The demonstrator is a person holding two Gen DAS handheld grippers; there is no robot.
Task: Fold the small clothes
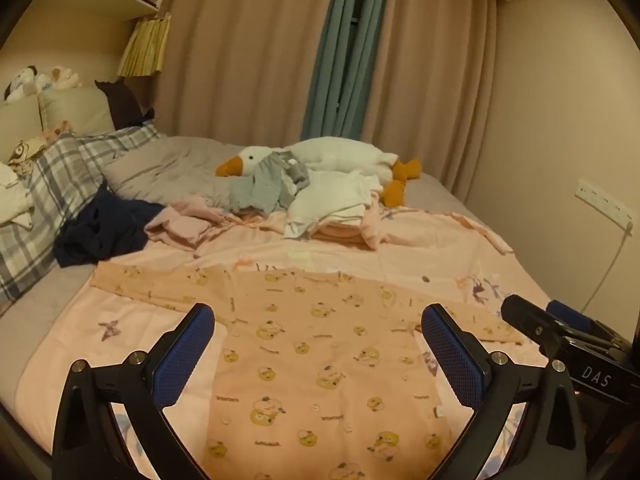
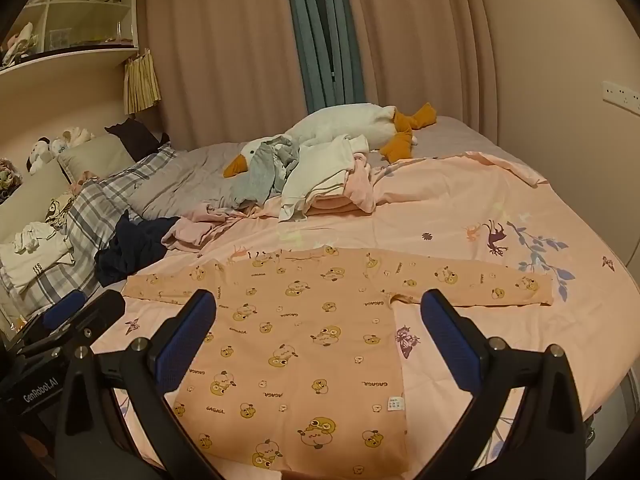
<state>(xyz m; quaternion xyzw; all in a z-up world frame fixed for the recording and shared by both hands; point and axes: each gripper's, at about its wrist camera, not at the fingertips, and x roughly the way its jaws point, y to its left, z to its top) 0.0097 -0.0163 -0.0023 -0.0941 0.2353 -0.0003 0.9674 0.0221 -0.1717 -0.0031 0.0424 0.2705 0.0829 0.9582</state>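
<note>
- Nearest the lens, the left gripper [image 1: 318, 322] is hovering low over the garment with its blue-padded fingers [image 1: 182, 356] standing wide apart and gripping nothing.
- Beside it, the right gripper [image 2: 318, 308] is hanging the same way, tongs spread and empty.
- One peach duck-print baby top [image 2: 304, 340] is lying flat on the pink printed sheet [image 2: 460, 208], both sleeves stretched out sideways; no fold is showing yet, so this piece appears only laid out.
- Behind it, an unsorted heap is waiting: one navy garment [image 1: 100, 232], one pale pink piece [image 1: 184, 226], one grey piece [image 1: 264, 184] and one white piece [image 1: 332, 200], as far as can be counted.
- Something pink and flat under the white piece may be folded; that cannot be told.
- One plush goose [image 2: 348, 124] is lying beyond the heap.
- Most of the folding seems to be remaining.
</note>
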